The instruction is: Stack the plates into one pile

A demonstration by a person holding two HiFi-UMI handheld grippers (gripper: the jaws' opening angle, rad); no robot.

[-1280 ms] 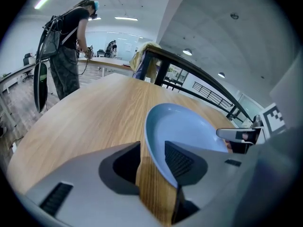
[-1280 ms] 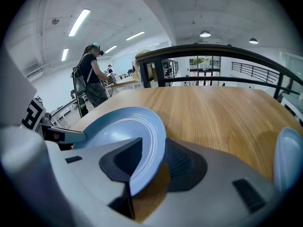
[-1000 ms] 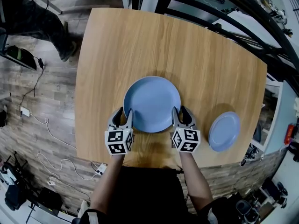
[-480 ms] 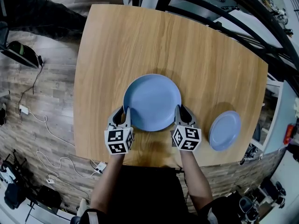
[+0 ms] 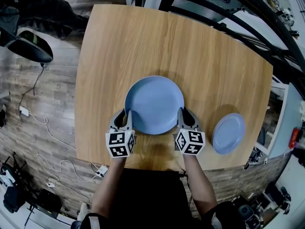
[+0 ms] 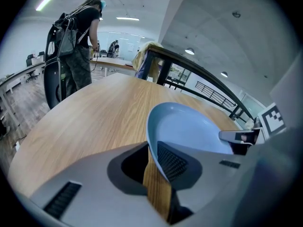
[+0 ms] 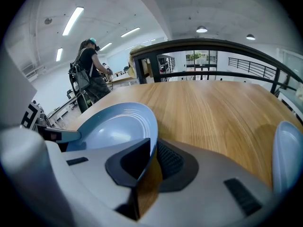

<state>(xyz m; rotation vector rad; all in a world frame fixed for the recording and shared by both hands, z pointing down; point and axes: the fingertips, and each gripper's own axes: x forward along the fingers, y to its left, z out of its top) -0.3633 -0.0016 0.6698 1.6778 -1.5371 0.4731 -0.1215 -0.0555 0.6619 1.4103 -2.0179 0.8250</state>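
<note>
The big plate [image 5: 155,104] lies flat on the table [image 5: 143,42], near its near edge and about midway across. It looks like glazed ceramic or hard plastic, so I judge it stiff, smooth and rather slippery. It is likely to chip or break if dropped, and heavy enough to tip from a grip on one side. The thin raised rim is the only good hold, best taken at two opposite sides so the plate stays level.

That is how it is taken. The left gripper [image 5: 125,118] has the rim at the plate's near left and the right gripper [image 5: 186,116] has it at the near right. Both pairs of jaws have just been closing, and in each gripper view the rim stands between the pads, pinched.

The small plate [image 5: 228,133] lies well apart to the right, by the table's right edge, untouched. It should go on top of the pile, not under it.

The count is two plates, both blue, one big and one small, with two grippers and one table.
</note>
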